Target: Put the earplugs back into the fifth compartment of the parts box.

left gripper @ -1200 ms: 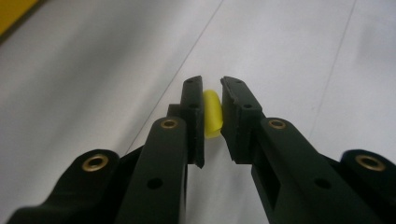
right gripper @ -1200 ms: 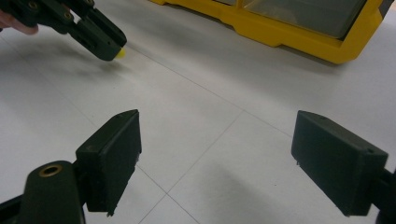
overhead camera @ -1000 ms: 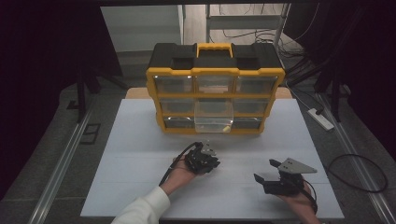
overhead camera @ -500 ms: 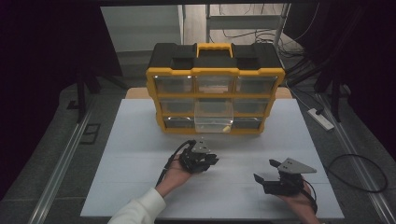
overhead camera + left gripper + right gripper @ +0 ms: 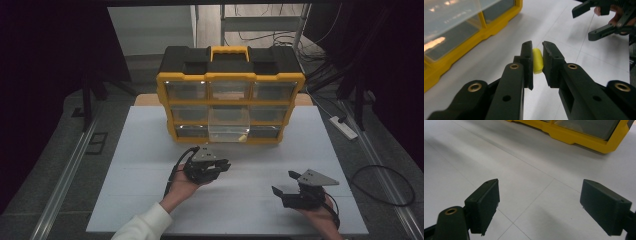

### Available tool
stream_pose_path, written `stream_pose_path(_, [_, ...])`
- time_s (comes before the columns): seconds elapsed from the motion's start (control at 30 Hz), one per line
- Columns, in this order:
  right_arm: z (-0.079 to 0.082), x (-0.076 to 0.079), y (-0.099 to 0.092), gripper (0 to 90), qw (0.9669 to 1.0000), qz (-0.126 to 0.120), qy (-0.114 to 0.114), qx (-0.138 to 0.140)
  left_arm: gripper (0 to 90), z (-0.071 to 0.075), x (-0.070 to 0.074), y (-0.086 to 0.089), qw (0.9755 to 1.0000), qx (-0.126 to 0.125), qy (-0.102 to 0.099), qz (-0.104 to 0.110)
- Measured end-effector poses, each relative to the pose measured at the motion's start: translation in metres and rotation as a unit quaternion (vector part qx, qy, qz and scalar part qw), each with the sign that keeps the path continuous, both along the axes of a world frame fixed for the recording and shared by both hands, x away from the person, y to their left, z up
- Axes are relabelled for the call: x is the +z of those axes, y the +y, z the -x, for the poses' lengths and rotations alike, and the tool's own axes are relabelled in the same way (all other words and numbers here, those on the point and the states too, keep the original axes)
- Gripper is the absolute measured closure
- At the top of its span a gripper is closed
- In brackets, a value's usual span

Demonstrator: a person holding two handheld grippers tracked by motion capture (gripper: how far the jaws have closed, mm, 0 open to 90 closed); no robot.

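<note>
Left claw (image 5: 537,60) clenched on a small yellow piece (image 5: 537,60), held above the white desk (image 5: 150,185) just in front of the yellow drawer cabinet (image 5: 230,82), near its pulled-out clear drawer (image 5: 228,125). Right claw (image 5: 540,207) released, jaws spread wide with nothing between them, low over the desk and well apart from the left claw. Yellow piece pinched upright between the two black pads (image 5: 527,58).

a lab-like recording room: white table (image 5: 150,150), parts organizer (image 5: 230,95), floor cables (image 5: 385,180), power strip (image 5: 343,127), dark surroundings
</note>
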State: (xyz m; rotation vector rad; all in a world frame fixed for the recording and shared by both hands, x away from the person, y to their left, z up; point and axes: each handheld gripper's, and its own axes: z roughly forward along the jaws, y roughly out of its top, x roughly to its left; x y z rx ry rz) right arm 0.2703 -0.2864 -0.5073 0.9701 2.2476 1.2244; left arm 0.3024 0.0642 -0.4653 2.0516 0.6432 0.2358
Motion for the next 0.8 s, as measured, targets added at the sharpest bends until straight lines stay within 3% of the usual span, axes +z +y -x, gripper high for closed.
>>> stream_pose_path(0.23, [0.0, 0.0, 0.0, 16.8, 1.0, -0.001, 0.0, -0.002, 78.7, 0.005, 0.013, 0.008, 0.9996, 0.004, -0.012, 0.027])
stream_pose_path(0.5, [0.0, 0.0, 0.0, 16.8, 1.0, 0.0, -0.001, -0.001, 78.4, 0.008, 0.039, 0.018, 0.997, 0.005, -0.028, 0.072])
stream_pose_path(0.8, [0.0, 0.0, 0.0, 16.8, 1.0, 0.0, 0.0, -0.001, 78.1, 0.008, 0.057, 0.024, 0.9949, 0.009, -0.043, 0.091])
